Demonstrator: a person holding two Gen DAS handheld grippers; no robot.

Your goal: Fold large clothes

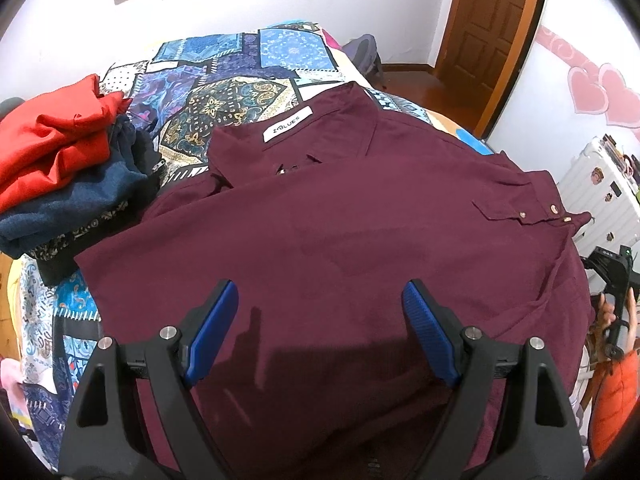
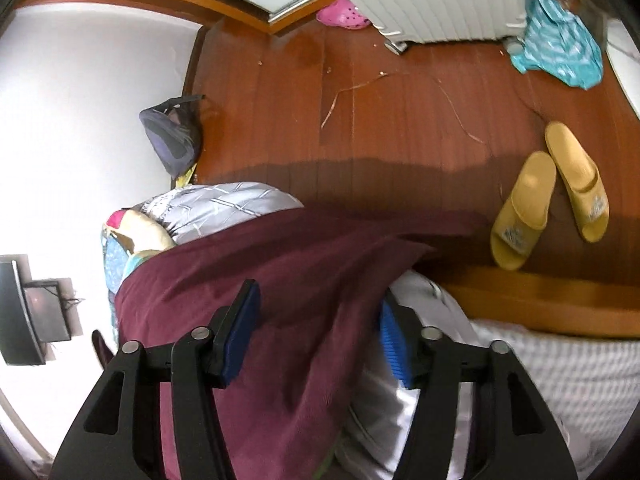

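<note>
A large maroon button-up shirt (image 1: 360, 216) lies spread on the patterned bedspread (image 1: 224, 80), collar and white label away from me, cuff buttons at the right. My left gripper (image 1: 320, 300) hovers open above the shirt's lower part, holding nothing. In the right wrist view the same maroon shirt (image 2: 288, 264) hangs over the bed's edge. My right gripper (image 2: 320, 308) is open, its blue pads on either side of the cloth, not closed on it. The right gripper also shows at the far right of the left wrist view (image 1: 612, 280), held in a hand.
A pile of folded clothes, red (image 1: 56, 136) on dark blue (image 1: 72, 204), sits at the bed's left. A wooden door (image 1: 488, 20) and white suitcase (image 1: 600, 192) stand to the right. On the wood floor lie yellow slippers (image 2: 552, 192), a grey backpack (image 2: 176, 136) and teal cloth (image 2: 560, 40).
</note>
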